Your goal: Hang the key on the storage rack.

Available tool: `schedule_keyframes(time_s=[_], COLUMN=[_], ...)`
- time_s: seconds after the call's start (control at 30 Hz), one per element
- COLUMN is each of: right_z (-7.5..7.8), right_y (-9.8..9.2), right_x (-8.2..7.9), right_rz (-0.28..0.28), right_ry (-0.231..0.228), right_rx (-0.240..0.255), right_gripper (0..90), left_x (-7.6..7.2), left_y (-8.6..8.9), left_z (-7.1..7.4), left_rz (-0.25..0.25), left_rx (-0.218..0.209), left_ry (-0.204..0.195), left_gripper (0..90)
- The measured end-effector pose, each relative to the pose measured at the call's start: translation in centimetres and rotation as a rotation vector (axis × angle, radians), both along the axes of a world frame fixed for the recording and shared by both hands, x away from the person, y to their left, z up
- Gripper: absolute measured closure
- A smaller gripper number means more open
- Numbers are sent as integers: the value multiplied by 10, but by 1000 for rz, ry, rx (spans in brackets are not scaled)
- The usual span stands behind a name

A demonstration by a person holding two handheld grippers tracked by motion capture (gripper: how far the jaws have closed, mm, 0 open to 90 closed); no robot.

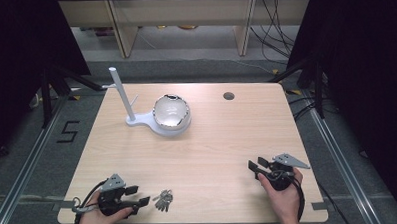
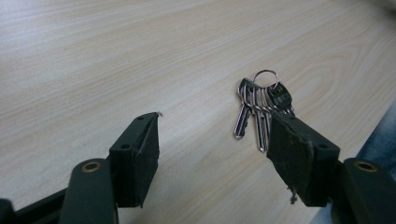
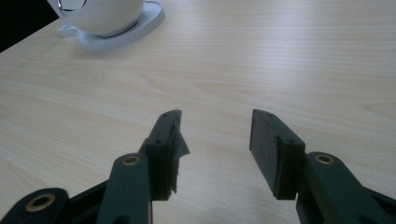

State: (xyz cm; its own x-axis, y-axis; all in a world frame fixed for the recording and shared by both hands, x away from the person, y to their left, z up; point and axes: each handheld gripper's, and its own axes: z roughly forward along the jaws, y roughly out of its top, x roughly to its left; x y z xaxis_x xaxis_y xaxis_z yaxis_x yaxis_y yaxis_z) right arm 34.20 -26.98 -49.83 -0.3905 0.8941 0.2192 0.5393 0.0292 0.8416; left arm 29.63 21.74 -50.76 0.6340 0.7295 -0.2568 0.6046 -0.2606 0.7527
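you have a pale wood-grain table [image 1: 212, 146] in front of you, with a white stand carrying a shiny silver bowl and a thin upright post [image 1: 164, 115] at its far left part, well apart from your hands. your right gripper [image 1: 256, 166] rests near the right front edge with its jaws spread wide and nothing between them. your left gripper [image 1: 142, 200] lies at the front left, jaws also wide and empty, pointing at a small bunch of silver metal keys on a split ring [image 2: 261, 107] that lies flat just beside its tip. the bunch looks light, hard and slick, and it will likely splay and dangle, so pinch the stacked key heads near the ring rather than a single blade.
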Motion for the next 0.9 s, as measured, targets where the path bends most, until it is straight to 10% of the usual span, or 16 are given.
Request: schedule_keyframes(time_s=[0.27, 0.53, 0.7, 0.9], right_z=[0, 8, 7, 4], right_y=[-5, 0, 1, -2], right_x=[2, -2, -2, 2], right_rz=[-20, -19, -18, 6], right_ry=[-10, 28, 37, 12], right_rx=[11, 24, 4, -5], right_gripper=[500, 496, 496, 499], left_x=[9, 26, 29, 34], left_y=[-7, -35, -61, -91], left_z=[19, 55, 55, 41], left_rz=[-36, -110, -138, -183], left_rx=[57, 278, 375, 492], left_ry=[11, 130, 159, 298], left_gripper=[345, 355, 350, 340])
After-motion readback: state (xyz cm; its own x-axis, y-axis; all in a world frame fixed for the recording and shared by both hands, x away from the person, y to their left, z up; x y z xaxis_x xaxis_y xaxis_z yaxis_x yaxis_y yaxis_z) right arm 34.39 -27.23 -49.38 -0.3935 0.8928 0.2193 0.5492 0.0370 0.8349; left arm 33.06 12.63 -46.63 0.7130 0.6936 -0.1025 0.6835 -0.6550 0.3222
